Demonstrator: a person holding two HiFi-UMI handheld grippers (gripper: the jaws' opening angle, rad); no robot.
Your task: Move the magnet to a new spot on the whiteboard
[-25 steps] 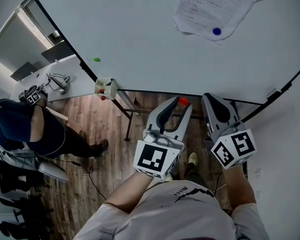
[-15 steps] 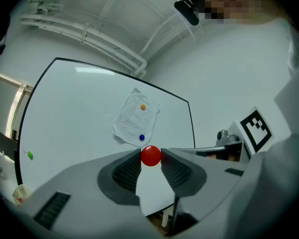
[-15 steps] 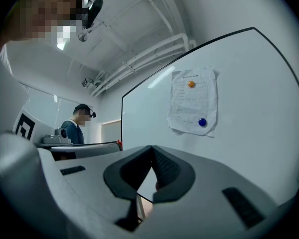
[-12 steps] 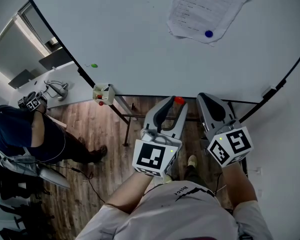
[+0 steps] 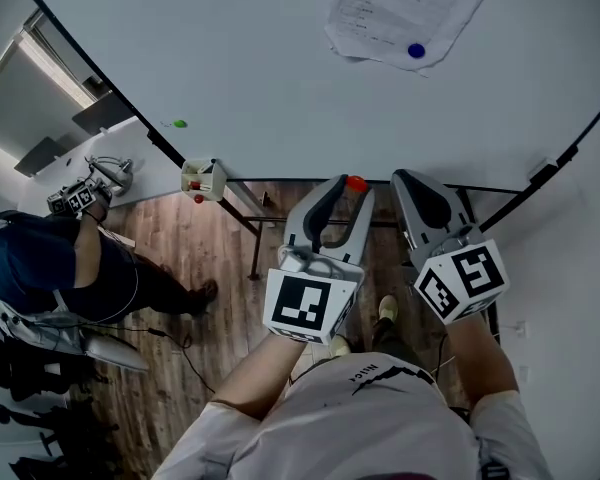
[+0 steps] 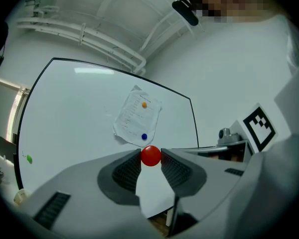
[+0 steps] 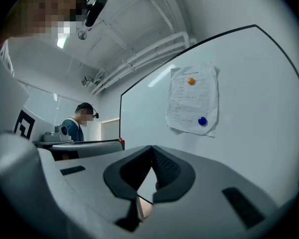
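A round red magnet (image 6: 150, 156) is pinched between the tips of my left gripper (image 5: 353, 190), held off the whiteboard (image 5: 280, 58) near its lower edge; the same red magnet (image 5: 356, 183) shows in the head view. My right gripper (image 5: 408, 181) hangs beside it, jaws pressed together with nothing between them (image 7: 152, 151). On the board a sheet of paper (image 5: 405, 8) is pinned by a blue magnet (image 5: 416, 51) and an orange magnet (image 6: 144, 104). A small green magnet (image 5: 180, 124) sits at the board's far left.
A small holder (image 5: 204, 178) with red bits hangs at the board's lower left edge. A person in dark clothes (image 5: 50, 258) stands at the left with another marker cube (image 5: 72, 199). Wooden floor (image 5: 200, 268) and the board's stand legs (image 5: 250, 233) lie below.
The view has shifted: board, paper and magnets slid upward in the frame. Both grippers keep their pose, the left still holding the red magnet.
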